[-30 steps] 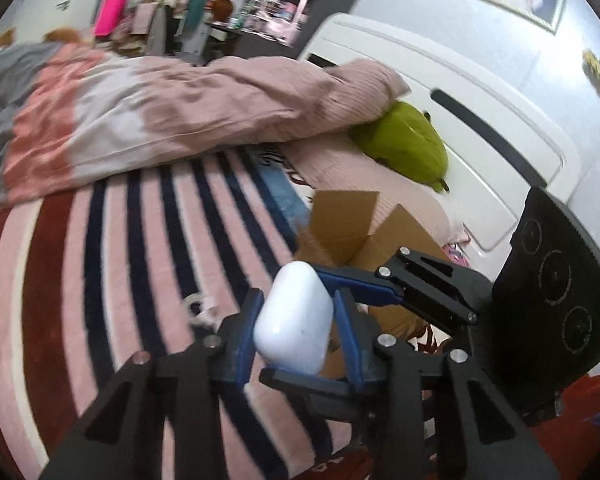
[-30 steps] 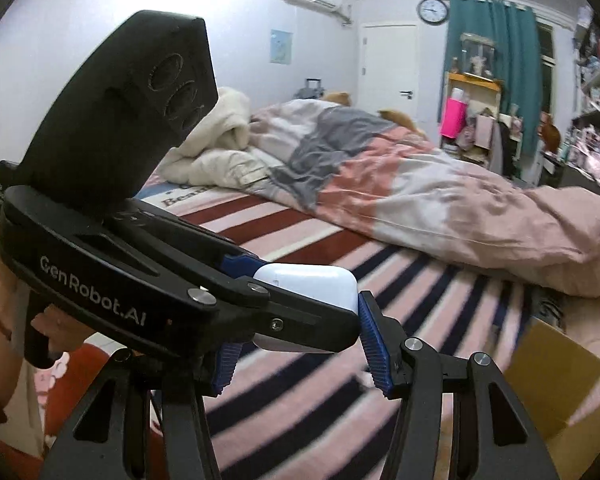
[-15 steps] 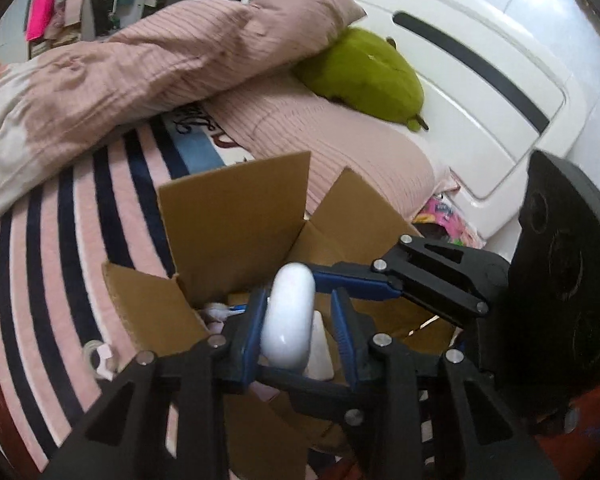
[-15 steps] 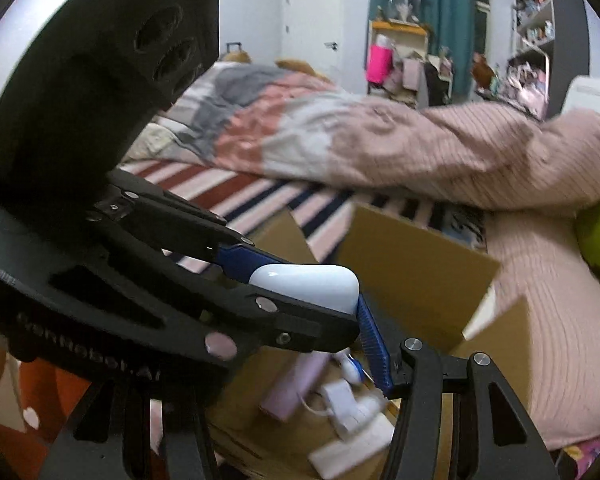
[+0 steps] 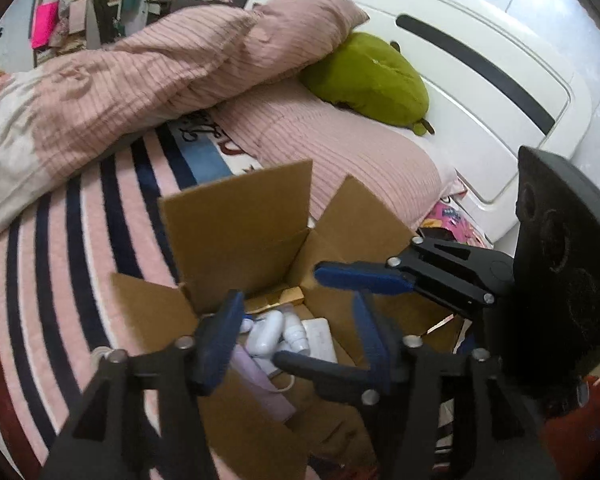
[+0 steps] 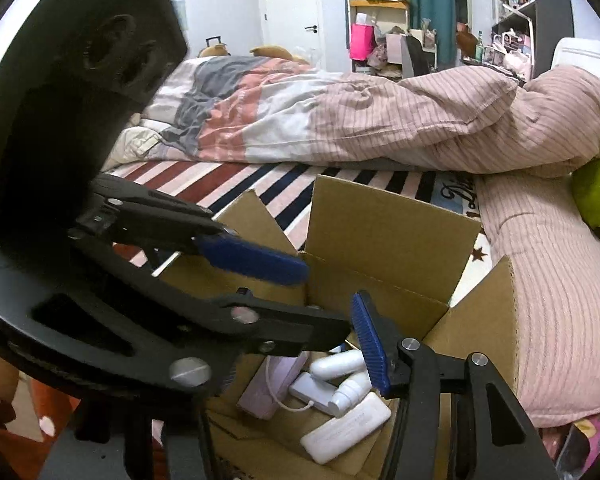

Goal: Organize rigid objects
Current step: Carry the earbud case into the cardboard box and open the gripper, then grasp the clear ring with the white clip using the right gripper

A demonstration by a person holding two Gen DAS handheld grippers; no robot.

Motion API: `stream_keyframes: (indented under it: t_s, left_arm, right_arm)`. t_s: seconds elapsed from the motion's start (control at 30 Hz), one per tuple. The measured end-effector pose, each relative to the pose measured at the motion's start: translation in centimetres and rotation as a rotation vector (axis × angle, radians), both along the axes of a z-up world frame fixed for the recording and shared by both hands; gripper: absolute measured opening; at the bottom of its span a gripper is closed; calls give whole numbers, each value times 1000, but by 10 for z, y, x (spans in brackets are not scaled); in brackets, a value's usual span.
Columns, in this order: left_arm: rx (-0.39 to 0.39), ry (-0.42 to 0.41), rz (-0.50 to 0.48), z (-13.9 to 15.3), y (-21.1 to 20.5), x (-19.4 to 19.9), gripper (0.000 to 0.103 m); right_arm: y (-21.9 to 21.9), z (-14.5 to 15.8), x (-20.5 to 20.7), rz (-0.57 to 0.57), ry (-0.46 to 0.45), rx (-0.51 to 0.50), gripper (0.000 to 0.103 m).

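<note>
An open cardboard box [image 5: 236, 236] [image 6: 384, 236] stands on the striped bed. Inside lie a white earbud case [image 5: 265, 334] [image 6: 338, 362], a small white bottle [image 5: 296, 332] [image 6: 350, 394], a flat white box [image 5: 320, 340] [image 6: 346, 430], a lilac item [image 5: 256, 384] [image 6: 274, 382] and a white cabled charger [image 6: 314, 390]. My left gripper [image 5: 296, 332] is open and empty above the box. My right gripper, open and empty too, shows one blue pad [image 6: 370, 346] in its own view and crosses the left wrist view [image 5: 360, 278]. The left gripper's blue finger [image 6: 252, 260] crosses the right wrist view.
A pink ribbed duvet [image 5: 140, 80] [image 6: 420, 120] is piled behind the box. A pink pillow [image 5: 340, 148] and a green plush [image 5: 372, 80] lie by the white headboard [image 5: 480, 60]. Shelves and clutter stand at the far wall [image 6: 380, 44].
The white earbud case left my left gripper's jaws and now lies in the box. The jaws opened wide. Both grippers moved over the box, from the striped bed.
</note>
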State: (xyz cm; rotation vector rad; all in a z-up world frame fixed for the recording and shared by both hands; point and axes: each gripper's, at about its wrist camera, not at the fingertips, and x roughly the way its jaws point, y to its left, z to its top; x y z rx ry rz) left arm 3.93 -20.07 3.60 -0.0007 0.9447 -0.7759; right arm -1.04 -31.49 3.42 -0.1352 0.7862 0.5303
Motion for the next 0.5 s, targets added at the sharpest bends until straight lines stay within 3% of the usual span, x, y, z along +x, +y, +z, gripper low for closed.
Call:
stream_keyframes:
  t_s: [0.03, 0.23, 0.5]
  left_arm:
    - [-7, -7, 10, 3, 6, -2, 58]
    - [-20, -80, 77, 21, 46, -18, 69]
    - [-42, -134, 200, 28, 121, -42, 74]
  right_arm:
    - [1, 1, -1, -9, 2, -5, 56]
    - [11, 12, -4, -32, -21, -28, 71]
    - [61, 27, -11, 17, -57, -50, 75]
